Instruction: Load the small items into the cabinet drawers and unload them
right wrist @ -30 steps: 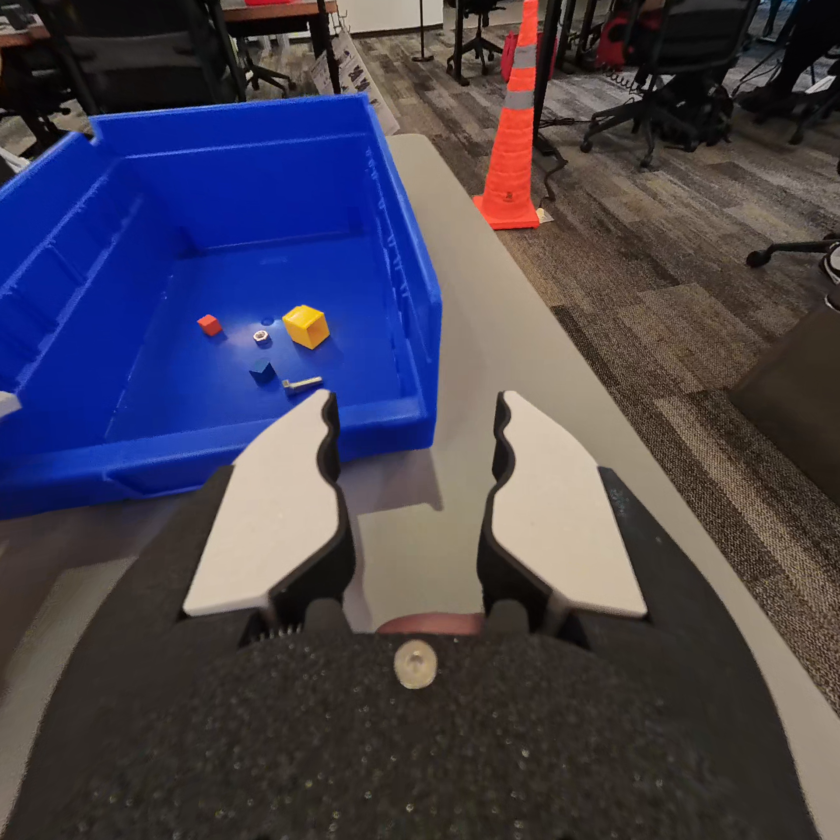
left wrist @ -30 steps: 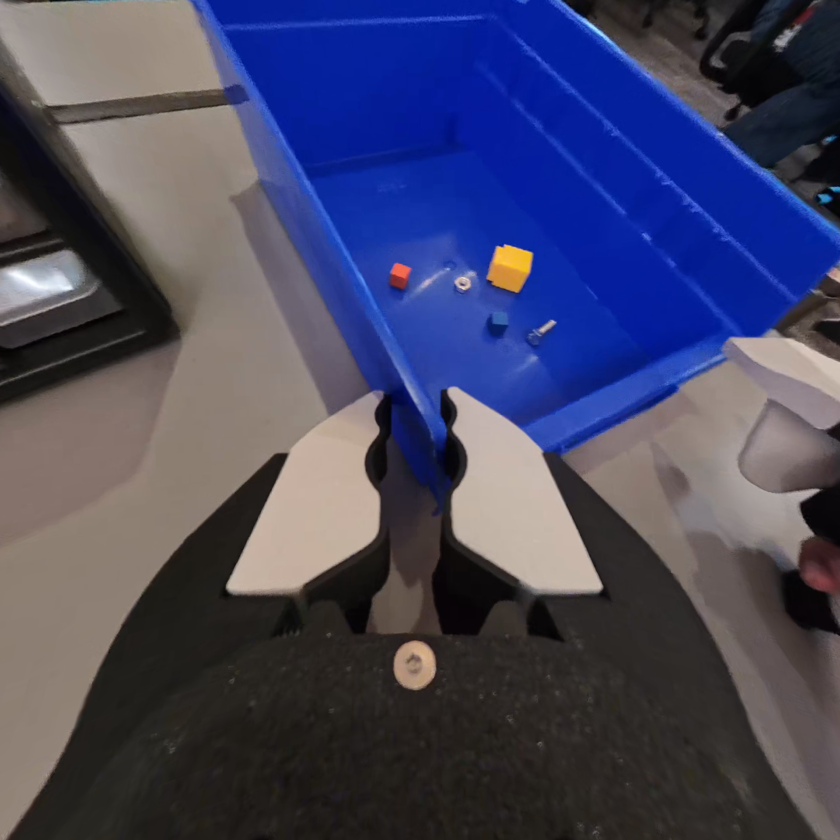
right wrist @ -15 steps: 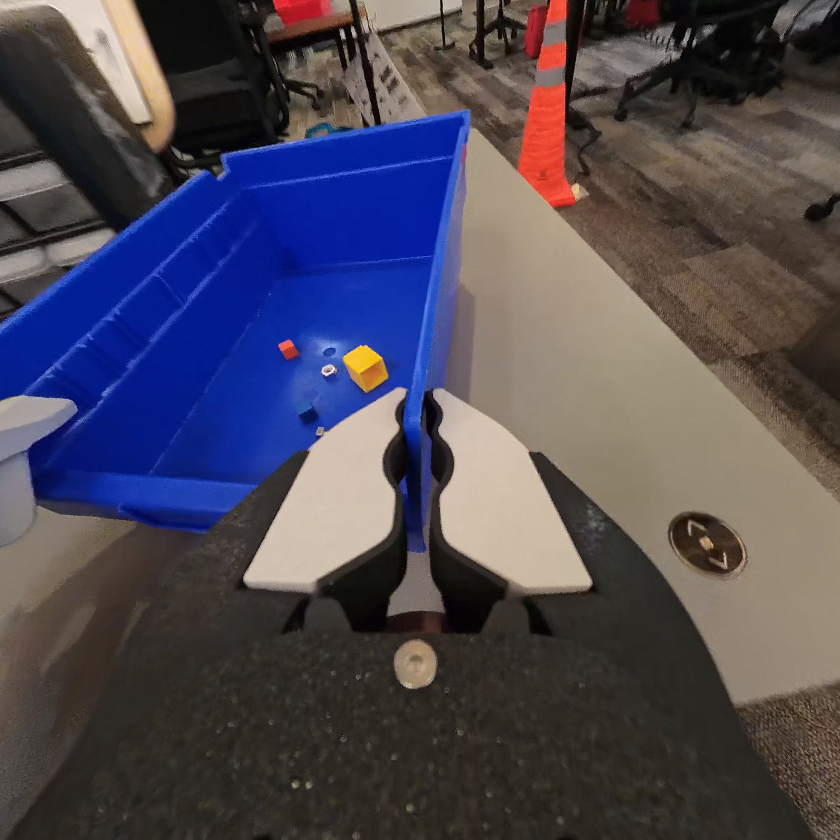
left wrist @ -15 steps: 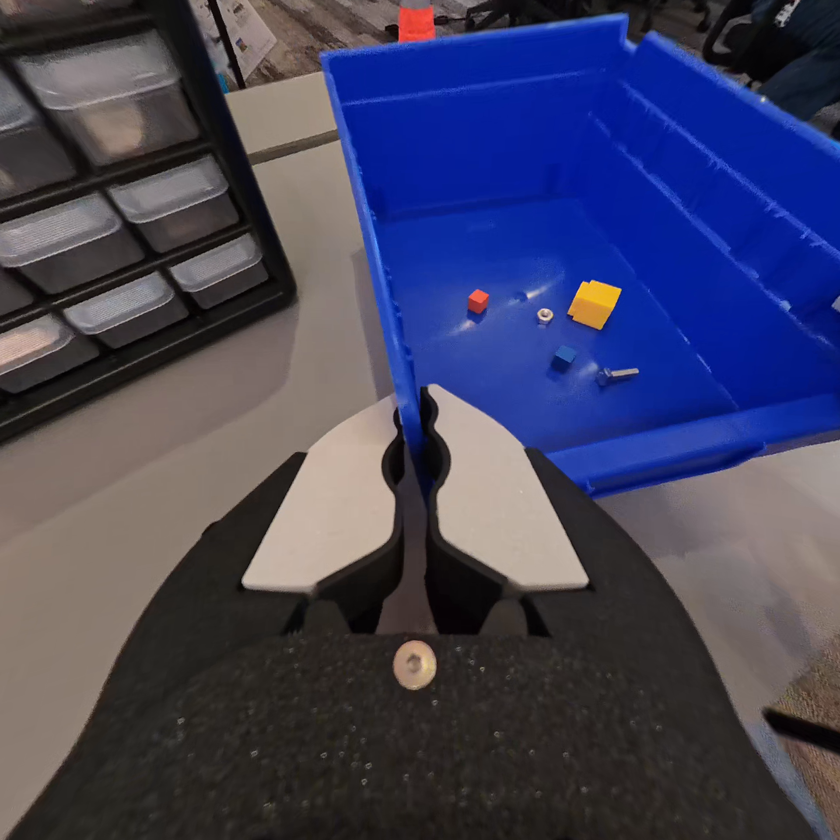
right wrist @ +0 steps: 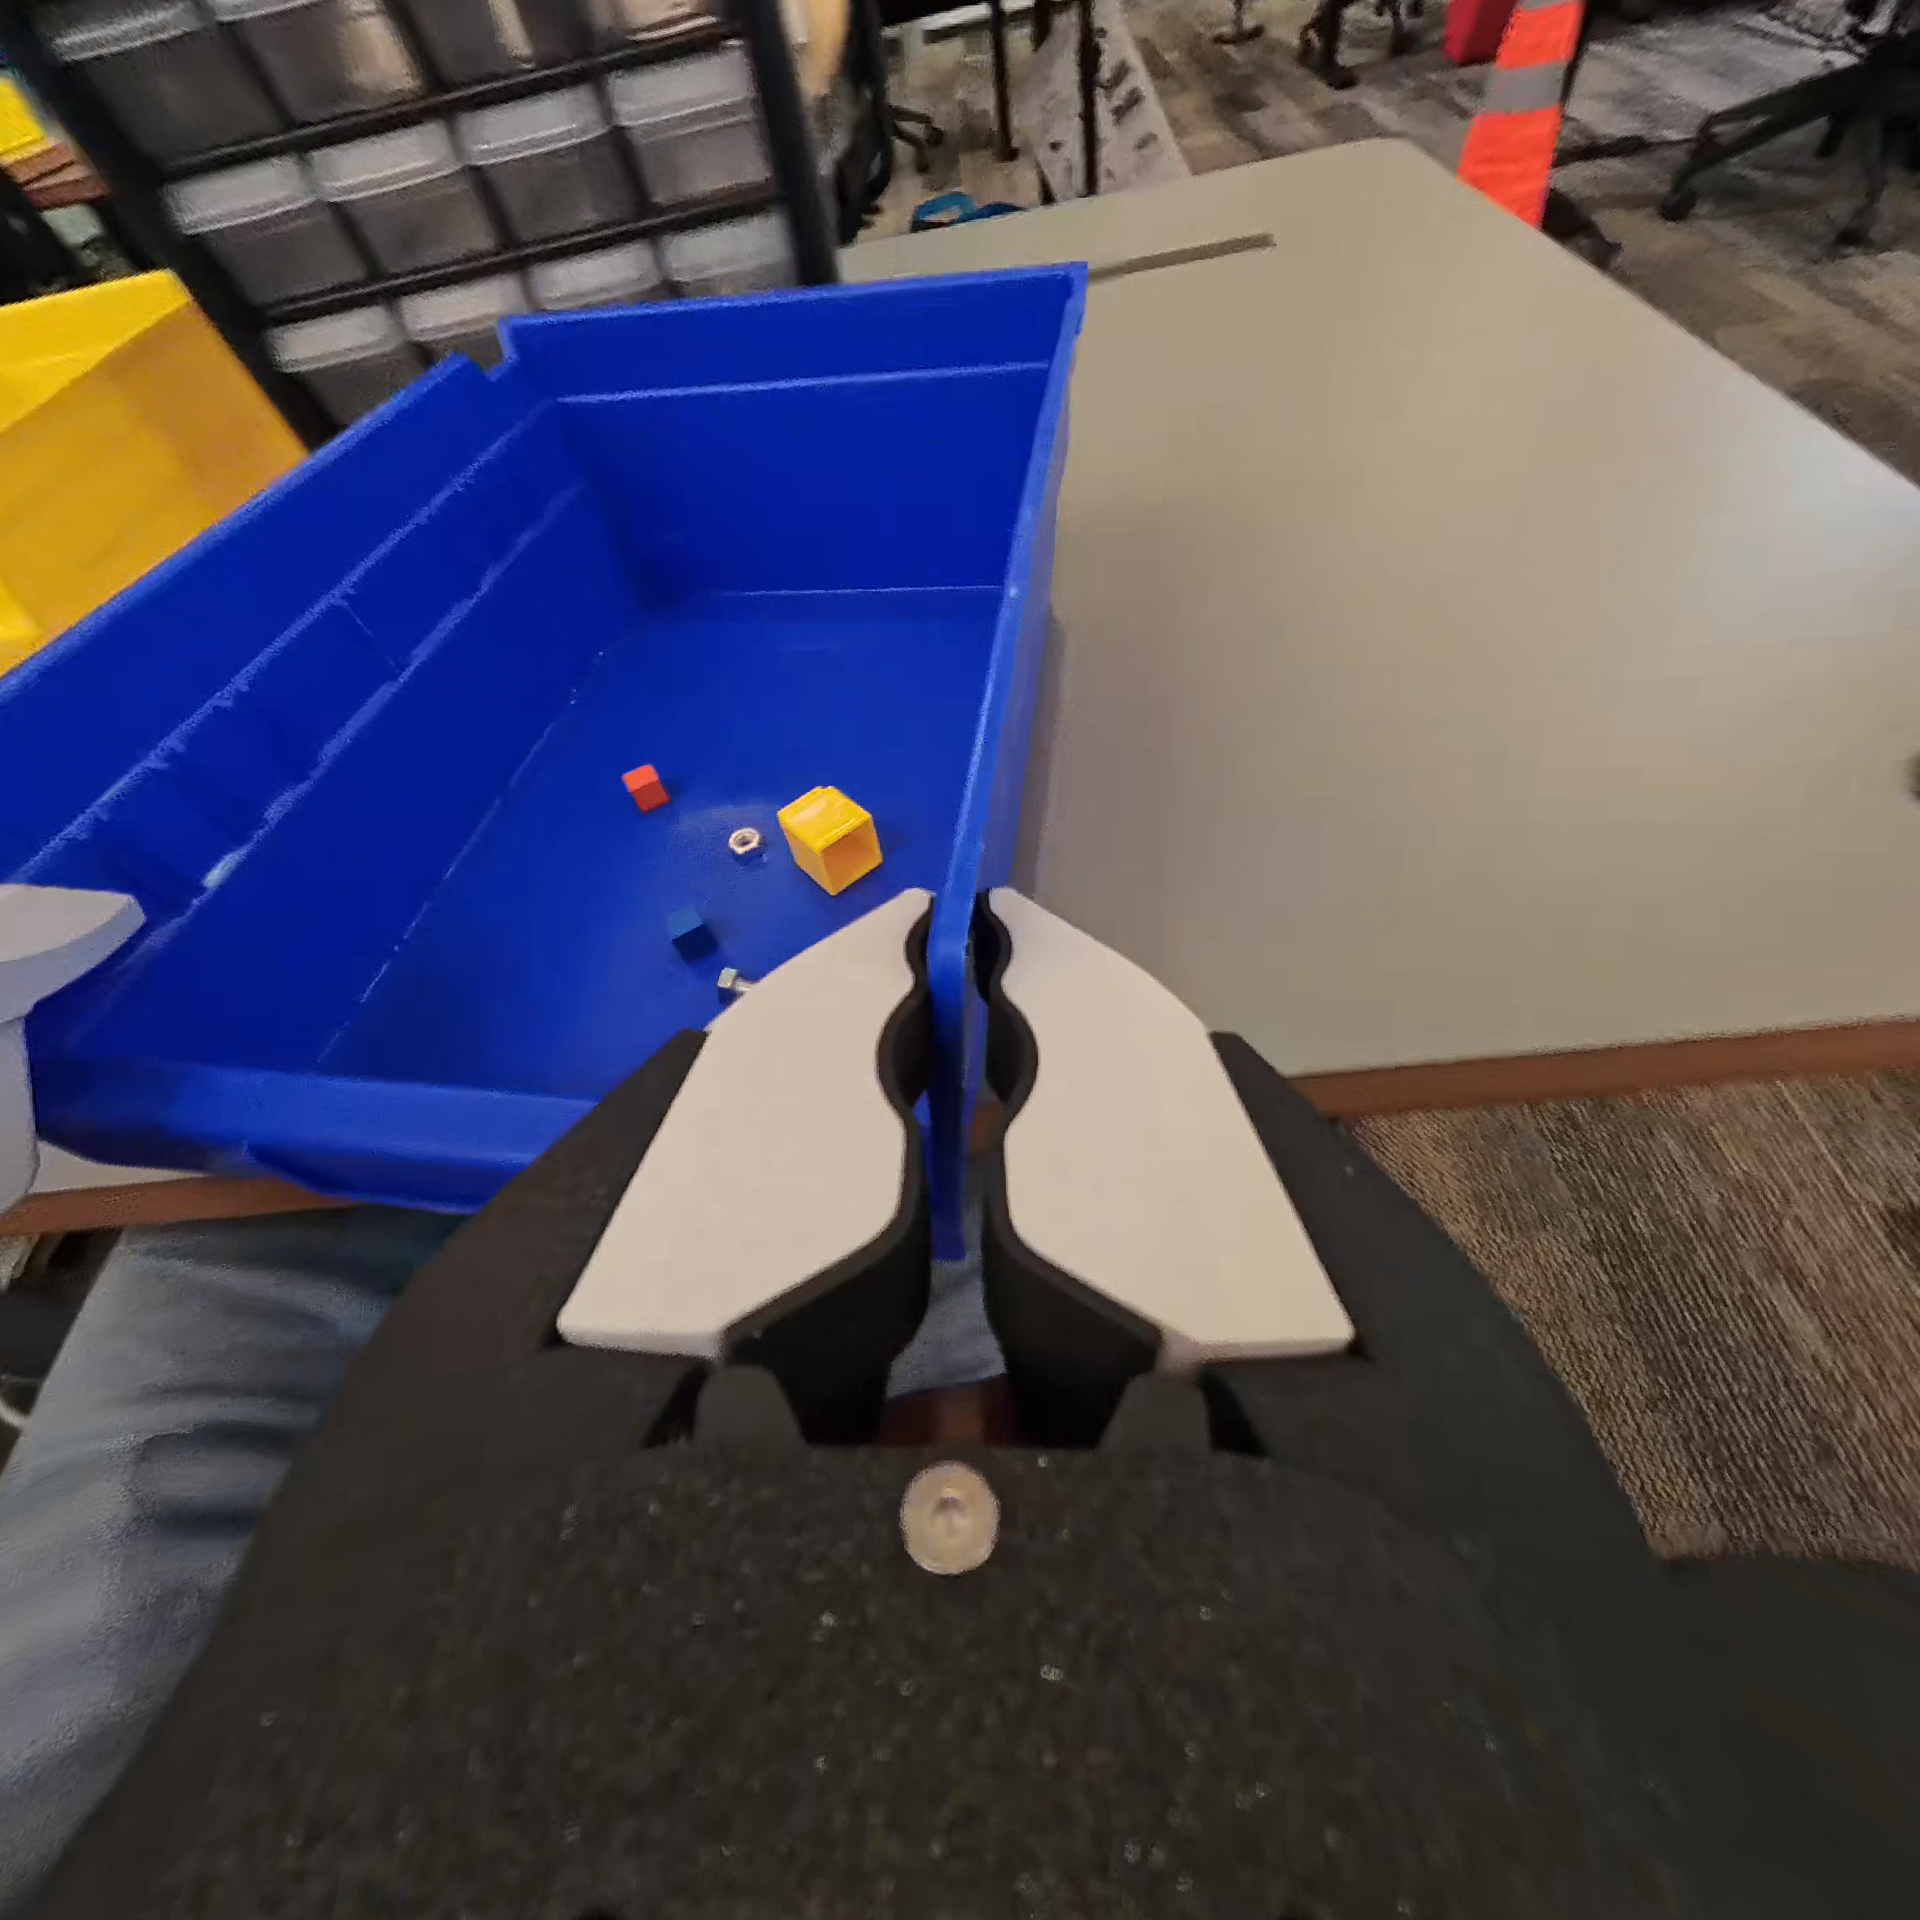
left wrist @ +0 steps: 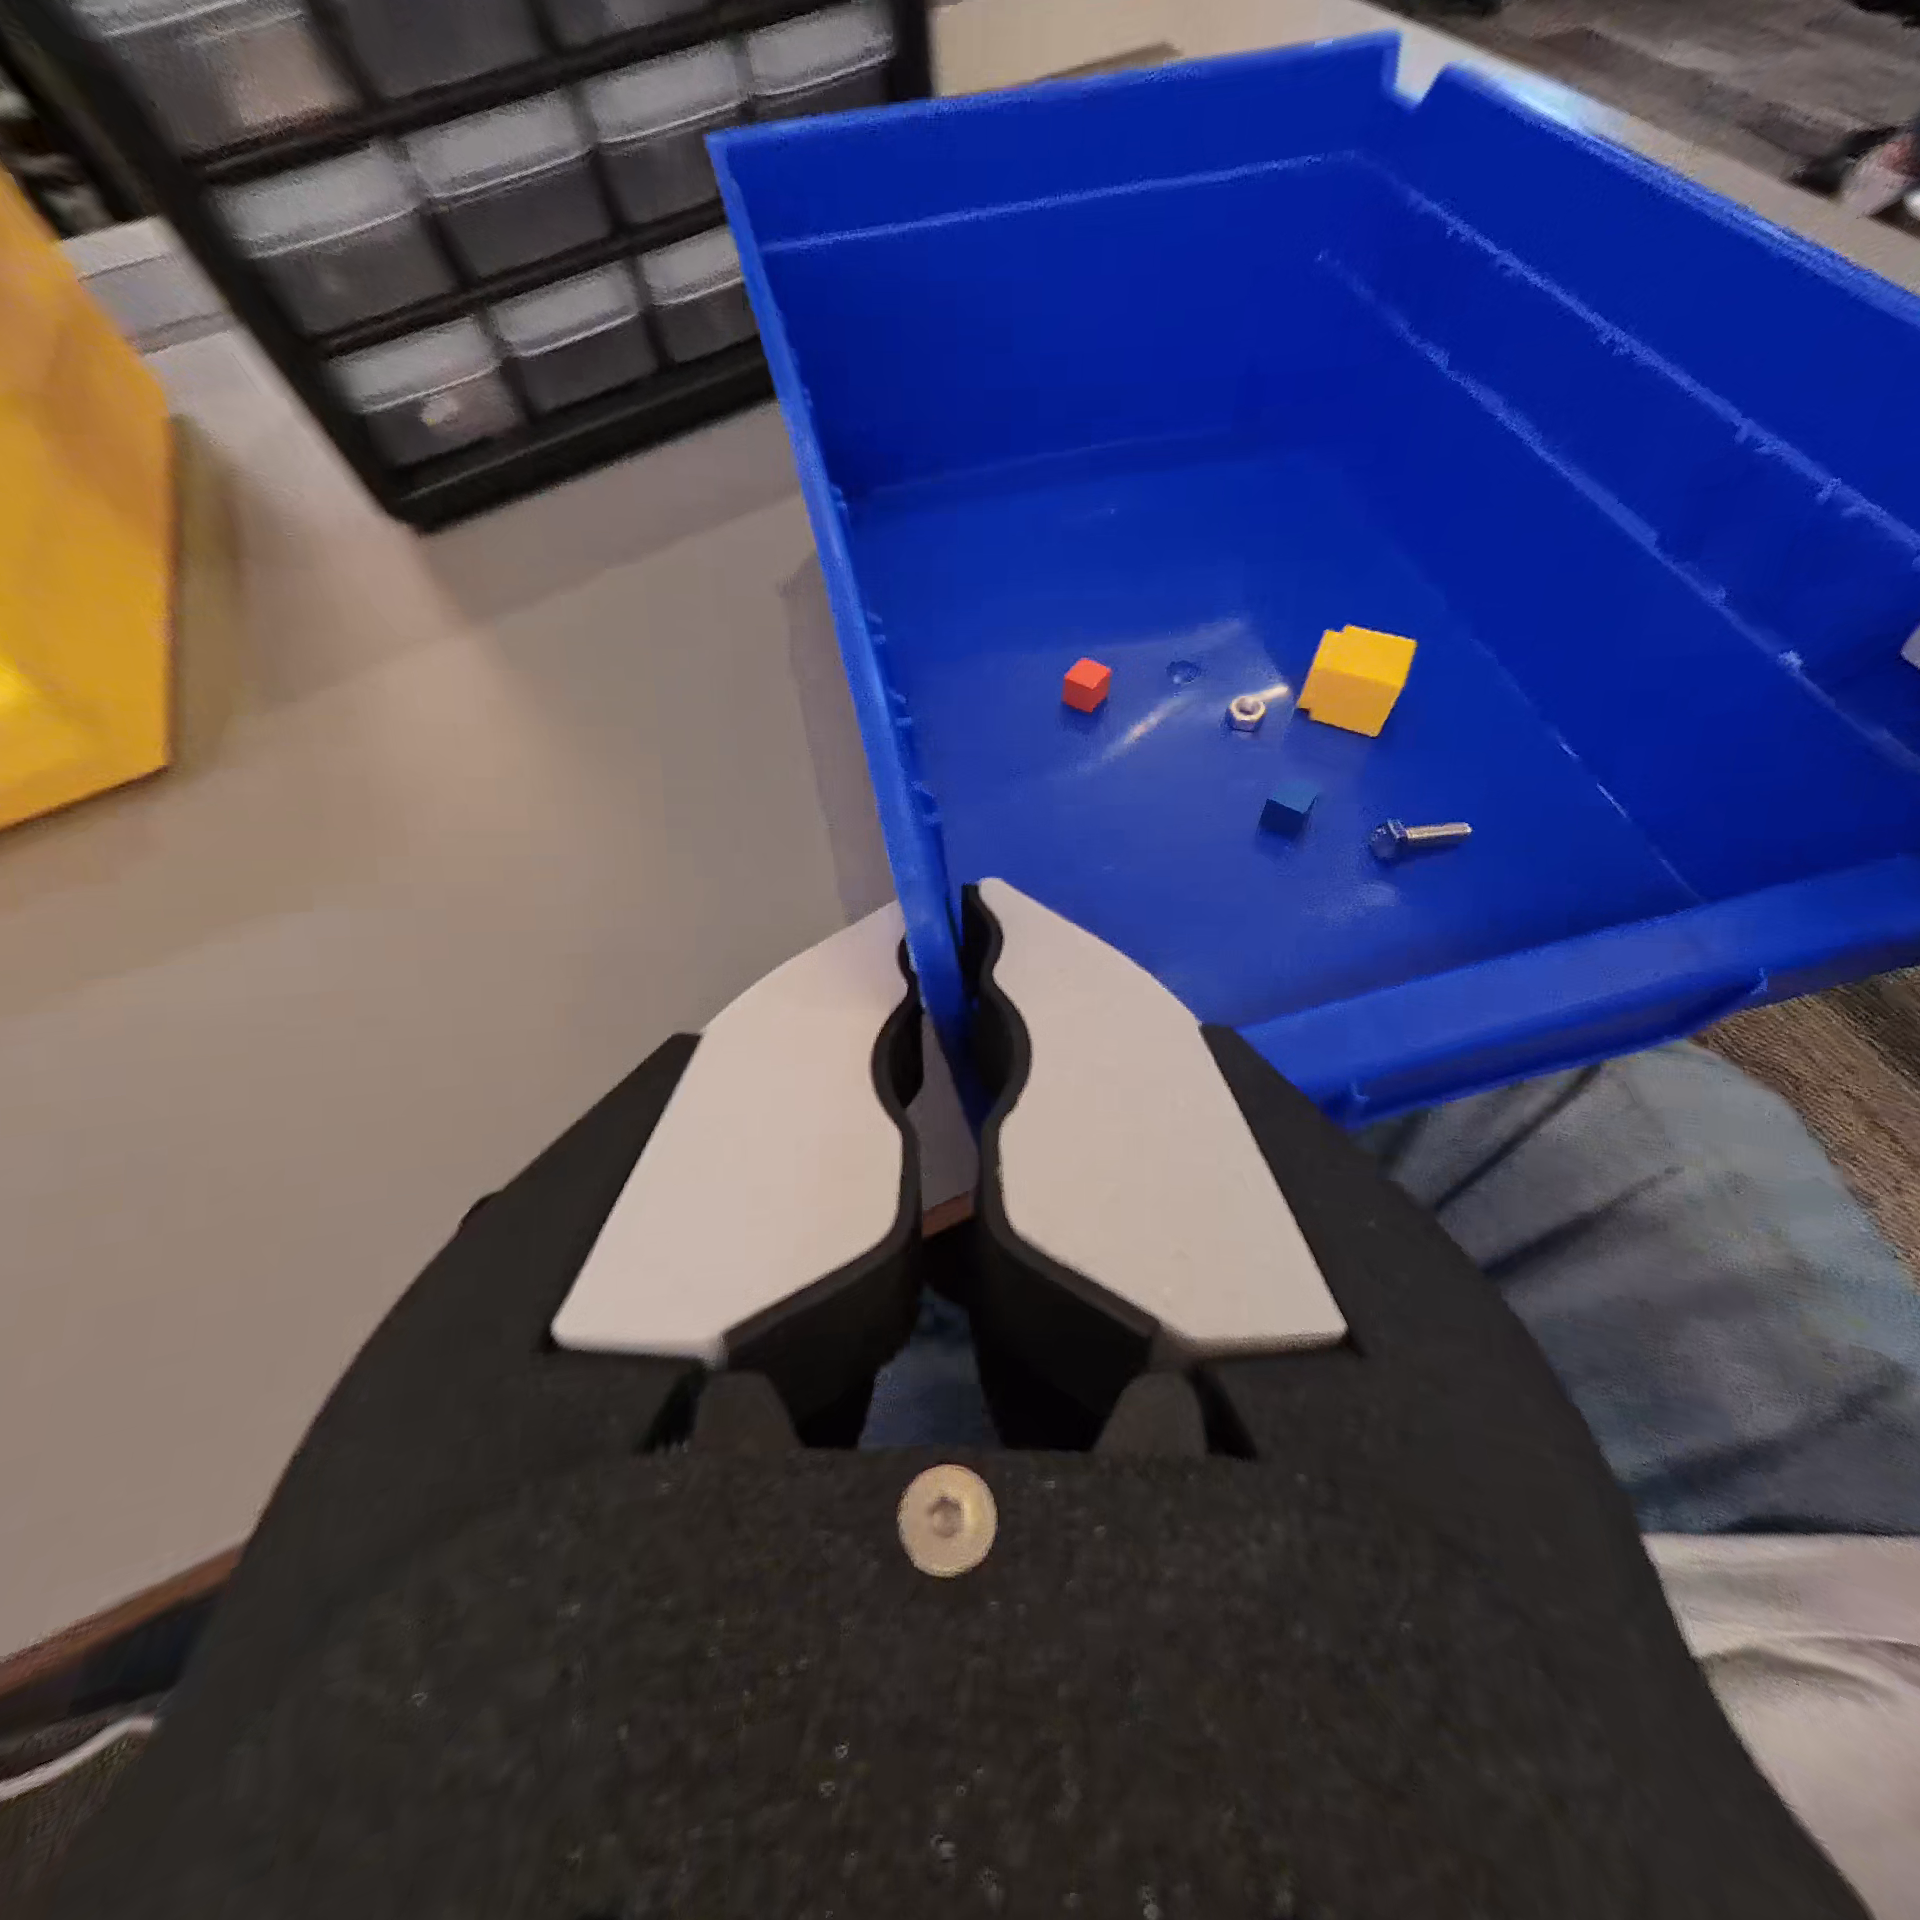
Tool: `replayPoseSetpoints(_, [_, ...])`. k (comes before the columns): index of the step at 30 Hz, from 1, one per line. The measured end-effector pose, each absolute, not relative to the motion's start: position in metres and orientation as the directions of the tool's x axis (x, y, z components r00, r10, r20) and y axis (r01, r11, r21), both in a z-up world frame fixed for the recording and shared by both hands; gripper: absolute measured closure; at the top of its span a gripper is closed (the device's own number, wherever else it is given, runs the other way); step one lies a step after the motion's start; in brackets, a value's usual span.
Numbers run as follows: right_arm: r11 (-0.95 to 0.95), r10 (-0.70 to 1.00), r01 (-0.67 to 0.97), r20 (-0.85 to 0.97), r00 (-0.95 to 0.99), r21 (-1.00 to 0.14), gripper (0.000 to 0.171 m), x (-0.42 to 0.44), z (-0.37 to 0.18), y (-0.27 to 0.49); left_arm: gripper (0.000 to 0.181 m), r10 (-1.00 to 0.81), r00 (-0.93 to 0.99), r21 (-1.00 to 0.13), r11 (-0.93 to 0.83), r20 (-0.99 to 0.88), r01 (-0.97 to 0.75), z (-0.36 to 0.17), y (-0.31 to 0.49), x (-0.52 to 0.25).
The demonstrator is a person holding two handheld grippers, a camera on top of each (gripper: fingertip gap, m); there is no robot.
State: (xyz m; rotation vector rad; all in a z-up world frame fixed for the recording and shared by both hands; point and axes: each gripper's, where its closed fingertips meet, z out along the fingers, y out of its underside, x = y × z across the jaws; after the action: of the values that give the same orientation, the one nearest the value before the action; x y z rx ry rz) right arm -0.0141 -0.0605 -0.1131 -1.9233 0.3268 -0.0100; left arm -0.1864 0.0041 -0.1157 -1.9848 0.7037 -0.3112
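- The grey surface (right wrist: 1455, 623) carries the black drawer cabinet (left wrist: 499, 239) at the back; its clear drawers all look closed, so I judge the loading has not begun.
- The blue bin (left wrist: 1299, 343) is in my grip on both sides, and its front edge hangs past the edge of the surface, above my lap.
- My left tongs (left wrist: 940, 997) are pressed together on the bin's left wall; my right tongs (right wrist: 953, 997) pinch the right wall in the same manner.
- To do this step well, I think both sides must move level and slowly, so that the bin does not tilt and the items do not slide.
- A yellow bin (left wrist: 73, 582) stands at the left.
- Small items lie on the bin floor: yellow cube (left wrist: 1356, 681), red cube (left wrist: 1087, 685), blue cube (left wrist: 1288, 810), bolt (left wrist: 1418, 834), nut (left wrist: 1245, 712).
- I see no brand, label or writing that I can read.
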Motion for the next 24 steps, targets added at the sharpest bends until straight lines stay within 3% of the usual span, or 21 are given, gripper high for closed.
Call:
replayPoseSetpoints(8, [-0.353,-0.098,-0.153,-0.127,0.987,-0.923,0.167,-0.073,-0.123,0.012,0.175,-0.443,0.896,-0.87,-0.437,-0.013,-0.229,-0.13,0.042,-0.258])
replayPoseSetpoints(13, [-0.363,0.018,-0.083,-0.096,0.995,-0.928,0.166,-0.082,-0.128,0.029,0.157,-0.514,0.828,-0.853,-0.515,0.224,-0.089,-0.133,0.041,-0.263])
replayPoseSetpoints(15, [-0.394,0.093,-0.046,-0.09,0.992,-0.918,0.15,-0.08,-0.128,0.021,0.133,-0.535,0.793,-0.841,-0.538,0.292,-0.054,-0.127,0.032,-0.274])
replayPoseSetpoints(18, [-0.326,0.213,-0.005,-0.078,0.974,-0.945,0.13,-0.068,-0.108,0.01,0.127,-0.528,0.776,-0.867,-0.495,0.346,0.05,-0.099,0.031,-0.317])
replayPoseSetpoints(21, [-0.29,0.238,0.01,-0.062,0.969,-0.957,0.113,-0.051,-0.102,0.009,0.115,-0.419,0.881,-0.866,-0.5,0.219,-0.022,-0.096,0.079,-0.397])
replayPoseSetpoints(24, [-0.262,0.262,-0.056,-0.127,0.957,-0.963,0.125,-0.054,-0.097,0.01,0.108,-0.283,0.958,-0.82,-0.557,0.041,-0.13,-0.121,0.155,-0.486])
